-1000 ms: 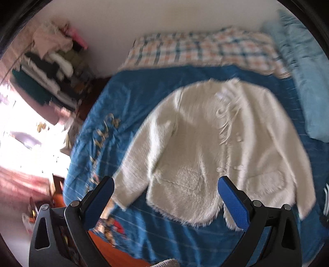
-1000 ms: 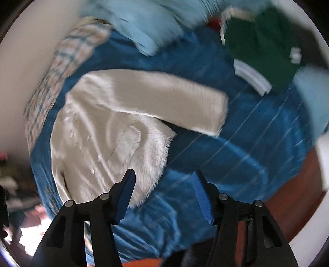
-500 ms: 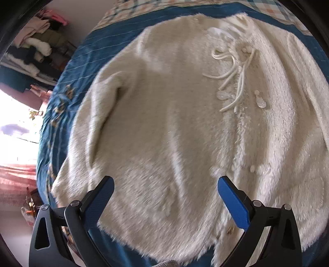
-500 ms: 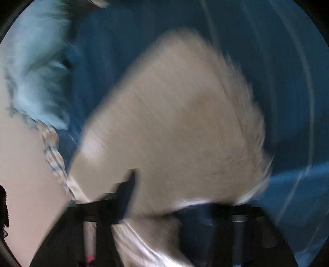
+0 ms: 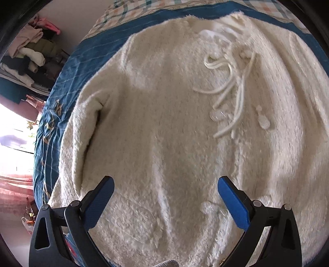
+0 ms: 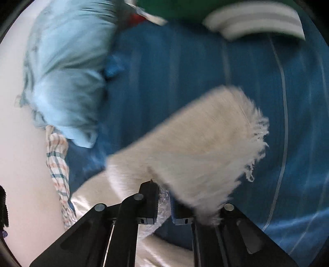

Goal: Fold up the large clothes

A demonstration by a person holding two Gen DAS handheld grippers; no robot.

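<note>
A fluffy cream cardigan (image 5: 164,127) lies spread flat on a blue bed cover (image 5: 61,78), front up, with cords (image 5: 230,82) and buttons down its middle. My left gripper (image 5: 165,195) is open and empty, hovering low over the cardigan's lower front. In the right wrist view my right gripper (image 6: 164,201) is shut on the cardigan's sleeve (image 6: 201,143) and holds it lifted above the bed; the fringed cuff (image 6: 255,139) hangs free to the right.
A plaid pillow (image 5: 144,12) lies at the head of the bed. A light blue blanket (image 6: 65,71) and a green and white garment (image 6: 236,16) lie beyond the sleeve. A pile of clothes (image 5: 28,53) stands left of the bed.
My left gripper has dropped close over the cardigan. My right gripper has swung to the sleeve, closed on it and lifted it off the bed.
</note>
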